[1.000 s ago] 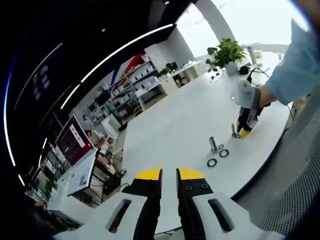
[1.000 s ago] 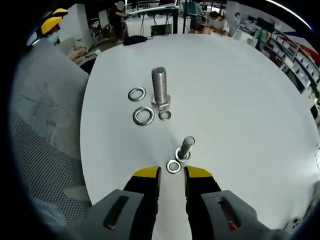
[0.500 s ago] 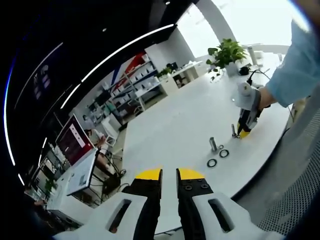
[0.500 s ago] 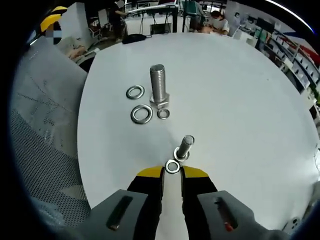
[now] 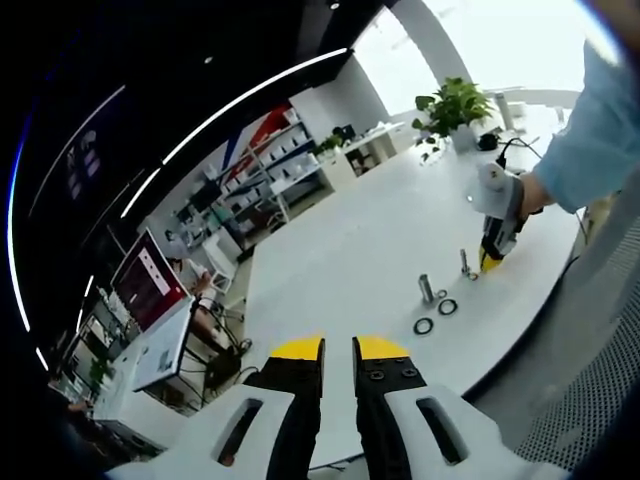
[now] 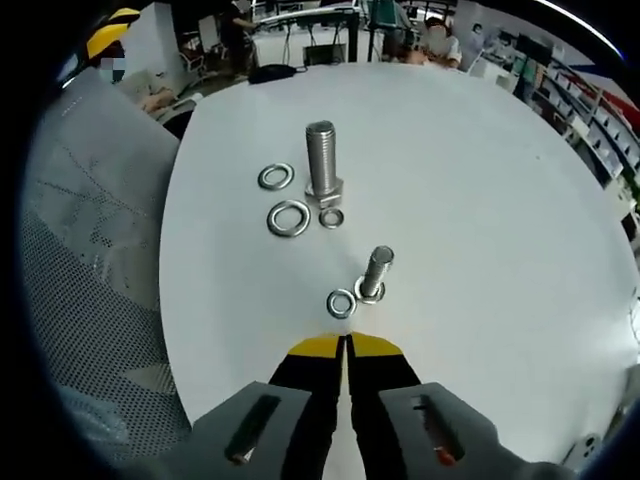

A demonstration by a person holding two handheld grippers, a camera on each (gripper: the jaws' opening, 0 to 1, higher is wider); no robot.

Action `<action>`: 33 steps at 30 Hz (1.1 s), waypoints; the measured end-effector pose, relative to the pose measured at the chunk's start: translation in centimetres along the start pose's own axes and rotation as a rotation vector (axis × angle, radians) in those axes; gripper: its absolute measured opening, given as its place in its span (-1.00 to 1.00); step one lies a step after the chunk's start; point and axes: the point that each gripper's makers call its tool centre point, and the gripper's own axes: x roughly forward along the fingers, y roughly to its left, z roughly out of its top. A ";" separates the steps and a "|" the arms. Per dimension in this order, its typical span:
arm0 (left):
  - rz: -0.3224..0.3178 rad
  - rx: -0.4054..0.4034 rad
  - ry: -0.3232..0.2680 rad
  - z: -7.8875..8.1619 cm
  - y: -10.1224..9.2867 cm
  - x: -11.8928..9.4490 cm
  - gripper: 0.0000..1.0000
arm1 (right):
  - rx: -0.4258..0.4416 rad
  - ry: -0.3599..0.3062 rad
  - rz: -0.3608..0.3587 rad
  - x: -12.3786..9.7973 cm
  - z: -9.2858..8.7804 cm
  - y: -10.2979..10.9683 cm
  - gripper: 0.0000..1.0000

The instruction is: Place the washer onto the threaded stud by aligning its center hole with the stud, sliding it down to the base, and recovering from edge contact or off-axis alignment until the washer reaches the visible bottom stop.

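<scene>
- The right gripper hangs low over the round white table, its yellow-tipped jaws pressed together with barely a slit between them and nothing caught there.
- Just ahead of those tips, and a touch to their left in the right gripper view, lies the small washer, flat on the table, apart from the jaws.
- The washer sits right beside the foot of the small stud, close enough that I cannot tell whether their edges touch. The stud stands on its head with its long axis nearly upright, leaning slightly away in this view.
- So the coming move turns on one thing, as I judge it: the washer lies forward of the closed jaws and on the near-left side of the stud. The jaws would have to part, take the washer by its rim, lift it above the stud's top and carry it a short way right and forward before lowering it along that upright axis.
- Farther out stands a larger bolt with three more washers scattered at its base.
- The left gripper is held high and well back from the work, jaws narrow with a thin gap, empty. In its view the right gripper is far closer to the stud, so the job falls to the right hand.
</scene>
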 end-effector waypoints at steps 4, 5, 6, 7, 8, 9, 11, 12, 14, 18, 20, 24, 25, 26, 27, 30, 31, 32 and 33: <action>-0.001 0.002 0.000 0.0 0.0 0.0 -0.83 | 0.010 -0.012 -0.006 -0.1 0.6 -0.2 -0.77; -0.001 0.002 0.001 0.0 0.0 0.0 -0.83 | 0.012 -0.015 -0.004 0.0 0.8 -0.1 -0.75; -0.001 0.002 0.001 0.0 0.0 0.0 -0.83 | 0.013 -0.015 -0.001 0.0 0.9 -0.1 -0.73; -0.001 0.003 0.002 0.0 0.0 0.0 -0.83 | 0.013 -0.015 0.004 0.1 1.1 0.1 -0.72; 0.000 0.003 0.002 0.0 0.0 0.0 -0.83 | 0.008 -0.013 0.010 0.3 1.2 0.2 -0.71; 0.001 0.002 0.001 0.0 0.0 0.0 -0.83 | 0.001 -0.012 0.013 0.4 1.3 0.4 -0.70; 0.002 0.000 0.001 0.0 0.0 0.0 -0.83 | -0.010 -0.012 0.018 0.5 1.6 0.7 -0.68; 0.002 0.001 0.001 -0.1 0.0 0.0 -0.83 | -0.016 -0.011 0.018 0.6 1.7 0.8 -0.67; 0.001 0.002 0.001 0.0 0.0 0.0 -0.83 | -0.025 -0.003 0.020 0.9 1.7 0.7 -0.64; 0.002 0.000 0.001 0.0 0.1 0.0 -0.83 | -0.040 0.004 0.018 1.0 1.8 0.4 -0.63; 0.003 0.000 0.001 0.0 0.1 0.0 -0.83 | -0.042 0.003 0.017 1.0 1.9 0.4 -0.62; 0.002 0.001 0.000 0.0 0.1 0.0 -0.83 | -0.050 -0.006 0.016 1.1 2.0 0.3 -0.69; 0.002 0.000 -0.001 0.0 0.1 0.0 -0.83 | -0.054 -0.008 0.014 1.1 1.9 0.4 -0.71; 0.002 -0.001 -0.001 0.0 0.1 0.0 -0.83 | -0.057 -0.009 0.012 1.1 1.9 0.5 -0.71; 0.002 -0.001 -0.002 0.0 0.1 0.0 -0.83 | -0.065 -0.009 0.009 1.1 1.9 0.5 -0.71; 0.001 0.000 -0.002 0.0 0.1 0.0 -0.83 | -0.073 -0.004 0.006 0.9 1.6 0.3 -0.69; 0.002 -0.001 -0.003 0.0 0.1 0.0 -0.83 | -0.068 -0.007 0.004 0.8 1.5 0.1 -0.65; 0.002 -0.002 -0.003 0.0 0.1 0.0 -0.83 | -0.045 -0.013 0.009 0.7 1.3 0.1 -0.64; 0.002 -0.001 -0.003 0.0 0.1 0.0 -0.83 | -0.022 -0.022 0.021 0.7 1.3 0.2 -0.65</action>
